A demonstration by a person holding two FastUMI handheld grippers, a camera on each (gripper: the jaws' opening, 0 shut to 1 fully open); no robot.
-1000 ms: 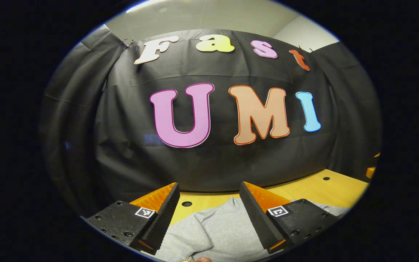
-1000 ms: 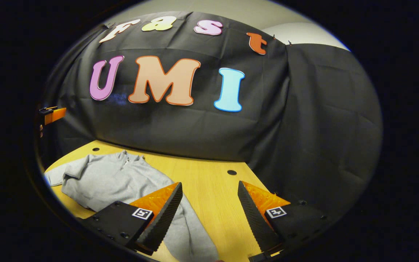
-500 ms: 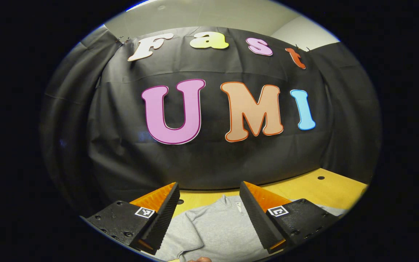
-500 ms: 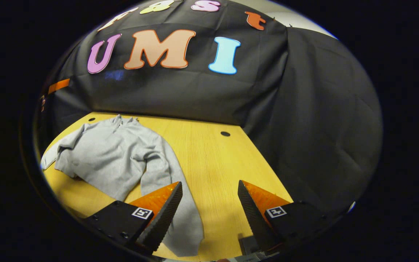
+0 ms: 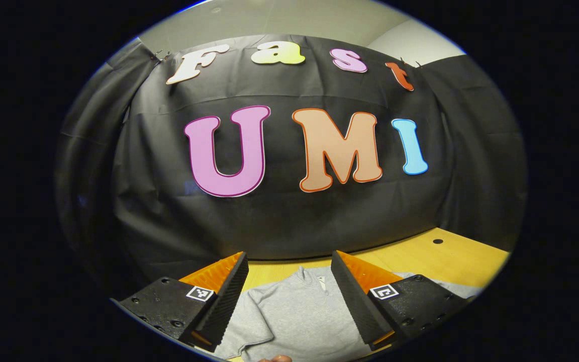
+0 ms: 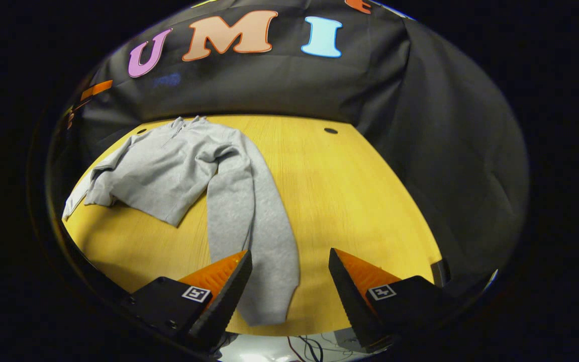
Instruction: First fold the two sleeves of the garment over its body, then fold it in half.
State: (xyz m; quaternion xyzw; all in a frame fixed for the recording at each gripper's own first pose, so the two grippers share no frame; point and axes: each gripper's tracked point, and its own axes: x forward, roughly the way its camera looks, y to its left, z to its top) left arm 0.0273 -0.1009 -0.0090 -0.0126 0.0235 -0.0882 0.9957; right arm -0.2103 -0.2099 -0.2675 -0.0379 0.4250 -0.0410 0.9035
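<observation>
Both tools, left (image 5: 289, 281) and right (image 6: 289, 281), are held agape above the sweater (image 6: 189, 171) spread unfolded on the surface (image 6: 360, 201), cables (image 6: 309, 344) seen below its edge

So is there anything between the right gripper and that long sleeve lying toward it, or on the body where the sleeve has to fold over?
Nothing visible. The open right gripper has the sleeve cuff between its fingers, and the sweatshirt body and the table around it lie bare.

Plain grey garment (image 6: 169, 166); yellow wood-grain table (image 6: 350, 191); black wall cloth (image 6: 450, 151)
</observation>
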